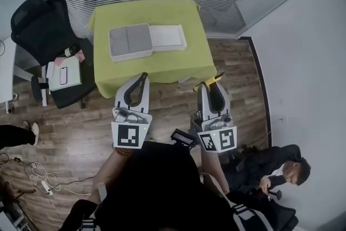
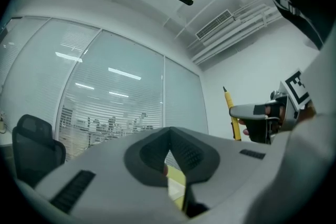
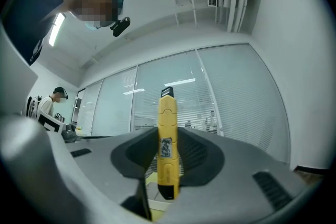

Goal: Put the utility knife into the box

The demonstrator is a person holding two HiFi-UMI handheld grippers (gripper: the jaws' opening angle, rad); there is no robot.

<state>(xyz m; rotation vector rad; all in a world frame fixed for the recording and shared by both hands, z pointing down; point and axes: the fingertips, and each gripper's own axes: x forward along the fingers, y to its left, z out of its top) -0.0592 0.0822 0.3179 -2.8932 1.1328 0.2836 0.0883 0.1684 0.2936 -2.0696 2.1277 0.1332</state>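
Head view: one box (image 1: 130,41) and what may be its lid (image 1: 168,38) on the table (image 1: 162,65); one chair (image 1: 40,30) left of table. Right gripper (image 1: 210,86) grasps one knife (image 3: 167,144) just short of table; left gripper (image 1: 144,77) clenched, empty.

Both grippers level, side by side ahead of the torso, pointing forward. Left gripper (image 1: 142,79): jaws pressed together, nothing between them. Right gripper (image 1: 208,87): clamped on the utility knife (image 3: 167,139).
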